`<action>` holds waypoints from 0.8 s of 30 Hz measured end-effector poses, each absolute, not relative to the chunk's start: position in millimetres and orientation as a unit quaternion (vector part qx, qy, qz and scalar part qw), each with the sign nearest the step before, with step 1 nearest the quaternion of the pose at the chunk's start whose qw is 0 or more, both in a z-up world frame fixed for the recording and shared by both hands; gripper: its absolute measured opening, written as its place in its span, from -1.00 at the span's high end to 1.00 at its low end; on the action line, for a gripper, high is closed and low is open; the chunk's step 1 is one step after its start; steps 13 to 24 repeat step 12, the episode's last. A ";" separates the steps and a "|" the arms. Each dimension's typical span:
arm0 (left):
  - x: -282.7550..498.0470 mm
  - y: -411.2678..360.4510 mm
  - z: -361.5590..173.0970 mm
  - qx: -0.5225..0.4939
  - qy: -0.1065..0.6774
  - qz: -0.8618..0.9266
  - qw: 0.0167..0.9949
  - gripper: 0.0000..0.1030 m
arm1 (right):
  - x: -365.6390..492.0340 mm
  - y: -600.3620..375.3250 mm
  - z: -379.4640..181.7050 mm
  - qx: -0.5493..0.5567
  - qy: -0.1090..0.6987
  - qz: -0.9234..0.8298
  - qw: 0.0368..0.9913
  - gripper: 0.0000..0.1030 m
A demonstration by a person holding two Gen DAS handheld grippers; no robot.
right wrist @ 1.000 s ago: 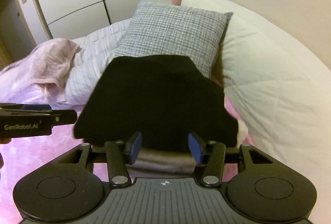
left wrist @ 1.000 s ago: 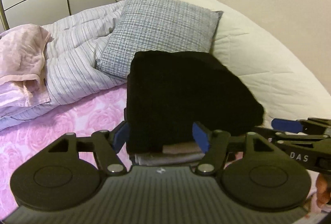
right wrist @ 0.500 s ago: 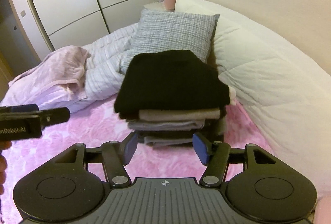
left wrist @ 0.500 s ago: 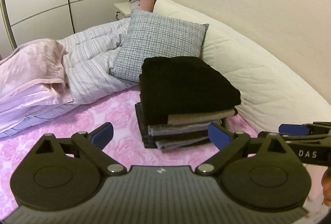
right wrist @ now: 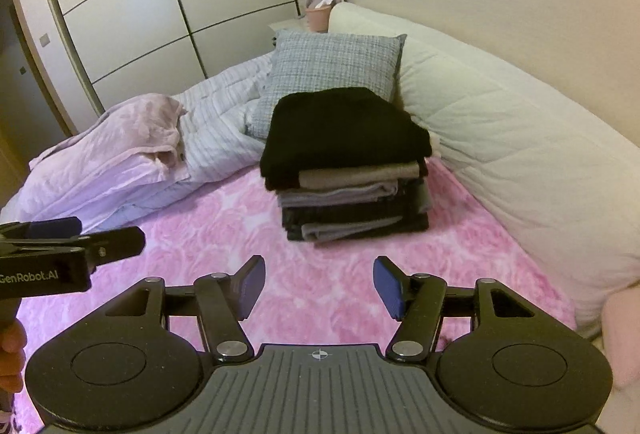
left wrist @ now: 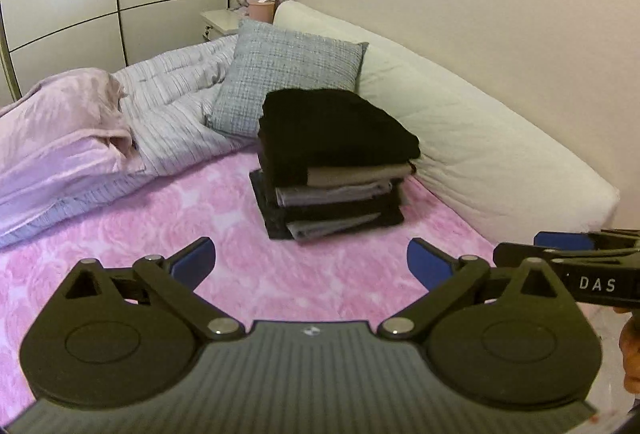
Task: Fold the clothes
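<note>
Both the left gripper point(left wrist: 310, 264) and right gripper point(right wrist: 319, 286) hung empty, jaws just spread (probably releasing), short of the stack point(left wrist: 334, 161).

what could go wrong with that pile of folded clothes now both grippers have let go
1. The black garment on top of the stack overhangs the layers under it on the left, so it may sag or slide off.
2. The stack is tall and uneven on the soft pink blanket; pressing the bed nearby could tip it.
3. It sits close against the grey cushion, which could nudge it if shifted.
</note>
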State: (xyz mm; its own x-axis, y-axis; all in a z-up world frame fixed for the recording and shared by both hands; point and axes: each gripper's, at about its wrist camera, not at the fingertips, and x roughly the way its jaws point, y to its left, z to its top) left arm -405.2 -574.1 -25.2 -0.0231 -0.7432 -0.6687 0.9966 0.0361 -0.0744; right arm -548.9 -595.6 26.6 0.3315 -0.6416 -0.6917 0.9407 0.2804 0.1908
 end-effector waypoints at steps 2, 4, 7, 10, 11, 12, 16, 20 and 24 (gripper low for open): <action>-409.2 -561.5 -24.6 0.227 0.283 -0.661 0.657 -0.96 | -549.5 -580.7 28.5 0.300 0.251 -0.524 0.757 -0.11; -412.5 -551.4 -23.9 0.228 0.281 -0.663 0.655 -0.96 | -551.3 -569.9 30.2 0.300 0.250 -0.525 0.756 -0.11; -418.0 -539.3 -22.3 0.228 0.277 -0.666 0.654 -0.96 | -553.5 -555.4 33.4 0.295 0.252 -0.529 0.755 -0.11; -425.5 -533.1 -23.4 0.233 0.274 -0.662 0.658 -0.95 | -557.7 -548.3 33.5 0.292 0.254 -0.531 0.753 -0.12; -427.3 -532.0 -24.1 0.235 0.275 -0.661 0.658 -0.95 | -559.1 -546.0 33.4 0.292 0.256 -0.532 0.753 -0.12; -430.4 -531.0 -24.0 0.237 0.275 -0.660 0.657 -0.96 | -560.9 -544.3 32.9 0.291 0.257 -0.532 0.752 -0.12; -430.4 -531.0 -24.0 0.237 0.275 -0.660 0.657 -0.96 | -560.9 -544.3 32.9 0.291 0.257 -0.532 0.752 -0.12; -430.4 -531.0 -24.0 0.237 0.275 -0.660 0.657 -0.96 | -560.9 -544.3 32.9 0.291 0.257 -0.532 0.752 -0.12; -430.4 -531.0 -24.0 0.237 0.275 -0.660 0.657 -0.96 | -560.9 -544.3 32.9 0.291 0.257 -0.532 0.752 -0.12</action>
